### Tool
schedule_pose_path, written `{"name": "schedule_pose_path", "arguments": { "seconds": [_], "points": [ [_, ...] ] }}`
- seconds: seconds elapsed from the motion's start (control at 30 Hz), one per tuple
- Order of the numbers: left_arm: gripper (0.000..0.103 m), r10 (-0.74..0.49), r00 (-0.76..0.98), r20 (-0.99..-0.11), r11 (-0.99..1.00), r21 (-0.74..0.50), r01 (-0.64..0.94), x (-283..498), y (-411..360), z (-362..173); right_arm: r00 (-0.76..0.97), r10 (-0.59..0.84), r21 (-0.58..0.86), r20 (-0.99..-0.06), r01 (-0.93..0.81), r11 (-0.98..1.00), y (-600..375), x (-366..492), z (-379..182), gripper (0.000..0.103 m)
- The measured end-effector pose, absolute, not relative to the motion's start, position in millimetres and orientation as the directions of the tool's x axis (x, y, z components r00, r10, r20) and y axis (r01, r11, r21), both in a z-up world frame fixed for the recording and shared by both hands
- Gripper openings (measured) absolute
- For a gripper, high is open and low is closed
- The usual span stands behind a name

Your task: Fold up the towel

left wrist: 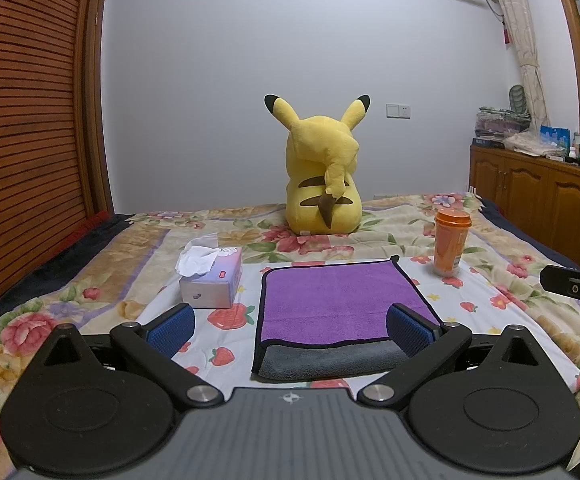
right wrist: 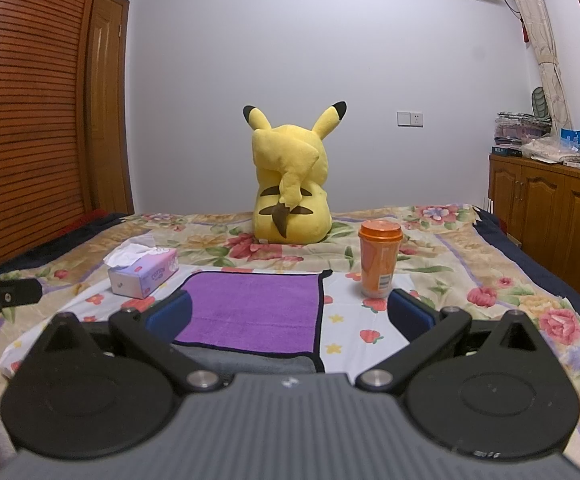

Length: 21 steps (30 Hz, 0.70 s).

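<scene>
A purple towel (left wrist: pixel 330 300) with a grey underside and black edging lies flat on the bed, folded so a grey strip shows along its near edge. It also shows in the right wrist view (right wrist: pixel 249 312). My left gripper (left wrist: pixel 290 324) is open and empty, just short of the towel's near edge, its right finger over the towel's right side. My right gripper (right wrist: pixel 290 312) is open and empty, with the towel's right edge between its fingers. The right gripper's body shows at the far right of the left wrist view (left wrist: pixel 578 288).
A tissue box (left wrist: pixel 211 280) stands left of the towel and an orange cup (left wrist: pixel 450 242) stands at its far right corner. A yellow plush toy (left wrist: pixel 322 184) sits behind on the floral bedspread (left wrist: pixel 510 280). A wooden wardrobe (left wrist: pixel 29 120) is at left, a cabinet (left wrist: pixel 550 196) at right.
</scene>
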<state>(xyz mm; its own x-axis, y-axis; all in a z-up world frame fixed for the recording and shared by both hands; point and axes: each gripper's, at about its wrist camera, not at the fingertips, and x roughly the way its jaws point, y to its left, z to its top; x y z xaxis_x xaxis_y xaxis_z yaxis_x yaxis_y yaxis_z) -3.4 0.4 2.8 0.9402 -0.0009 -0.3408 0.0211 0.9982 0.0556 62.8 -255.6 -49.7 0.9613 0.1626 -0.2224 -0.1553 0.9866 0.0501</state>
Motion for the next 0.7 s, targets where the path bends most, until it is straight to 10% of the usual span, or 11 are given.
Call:
{"name": "schedule_pose_path", "arguments": {
  "seconds": [0.7],
  "points": [
    [0.103, 0.001, 0.940, -0.340, 0.998, 0.059, 0.020, -2.1, -0.2, 3.7, 0.962, 0.162, 0.049, -0.221, -0.155, 0.987, -254.8, 62.6, -50.4, 0.103]
  ]
}}
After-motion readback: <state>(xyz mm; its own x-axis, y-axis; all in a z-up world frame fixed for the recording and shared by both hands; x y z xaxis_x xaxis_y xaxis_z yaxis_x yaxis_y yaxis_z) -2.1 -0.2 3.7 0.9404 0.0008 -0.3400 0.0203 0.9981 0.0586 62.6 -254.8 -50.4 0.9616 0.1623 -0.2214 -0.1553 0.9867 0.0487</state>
